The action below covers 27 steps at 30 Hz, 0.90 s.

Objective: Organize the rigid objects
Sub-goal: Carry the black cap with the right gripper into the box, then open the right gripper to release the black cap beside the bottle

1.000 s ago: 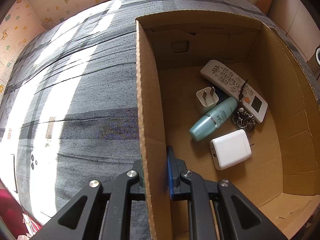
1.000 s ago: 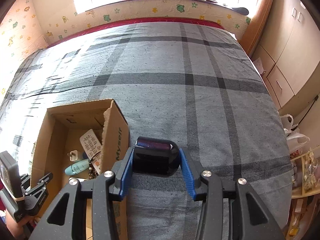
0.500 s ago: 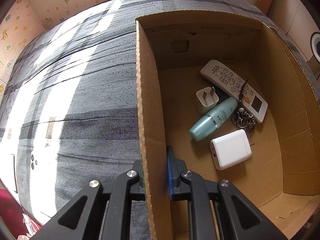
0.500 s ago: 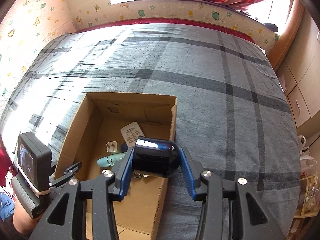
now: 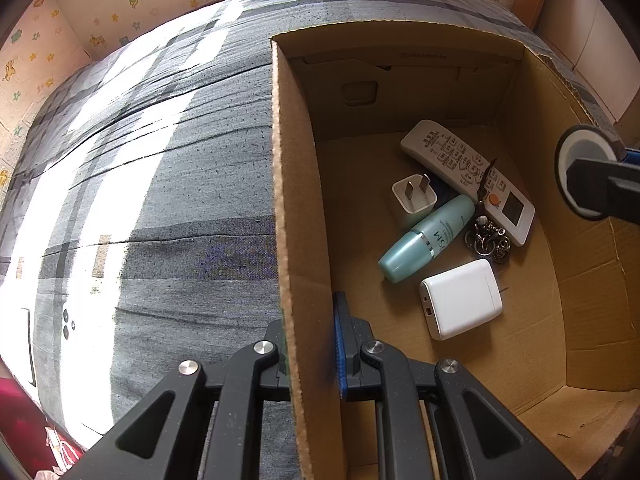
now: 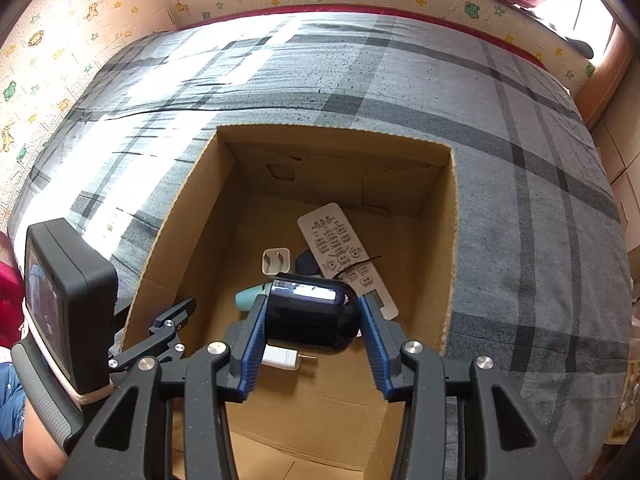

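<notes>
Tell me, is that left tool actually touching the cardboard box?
Touching. The left wrist view shows the left tool clamped on the cardboard box wall, one finger on each side.

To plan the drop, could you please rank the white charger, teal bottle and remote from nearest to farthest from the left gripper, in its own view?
1. White charger, on the box floor, right of the left gripper.
2. Teal bottle, mid-floor.
3. Remote, toward the far wall.
</notes>
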### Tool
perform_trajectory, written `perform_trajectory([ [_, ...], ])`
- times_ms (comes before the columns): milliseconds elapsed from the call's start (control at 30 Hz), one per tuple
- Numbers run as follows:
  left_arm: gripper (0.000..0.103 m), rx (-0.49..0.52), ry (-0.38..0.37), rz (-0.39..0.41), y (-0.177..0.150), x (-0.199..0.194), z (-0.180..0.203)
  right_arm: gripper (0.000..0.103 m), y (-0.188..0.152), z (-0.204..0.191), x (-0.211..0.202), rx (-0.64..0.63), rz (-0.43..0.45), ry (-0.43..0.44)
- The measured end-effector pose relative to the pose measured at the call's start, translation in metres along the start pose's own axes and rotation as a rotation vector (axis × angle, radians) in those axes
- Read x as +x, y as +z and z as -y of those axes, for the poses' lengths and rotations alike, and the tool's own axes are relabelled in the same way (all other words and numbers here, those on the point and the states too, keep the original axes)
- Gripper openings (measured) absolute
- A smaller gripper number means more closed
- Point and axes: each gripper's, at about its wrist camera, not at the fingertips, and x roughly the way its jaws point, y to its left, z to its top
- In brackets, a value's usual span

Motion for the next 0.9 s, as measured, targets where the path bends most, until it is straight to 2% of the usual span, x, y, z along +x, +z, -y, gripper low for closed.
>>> perform_trajectory([
  [300,0.014,0.003,0.003,0.0,0.0,0.0,0.0,0.048,-0.006,-0.009,0.044,0.0,-0.097,-0.003],
  [533,0.014,0.005,0.005,-0.002,0.001,0.001,0.0,0.048,-0.007,-0.01,0.064,0.01,-0.135,-0.012],
  [900,0.014,0.007,0.009,0.0,0.0,0.001,0.001,0.042,-0.003,-0.013,0.065,0.003,-0.124,-0.012],
])
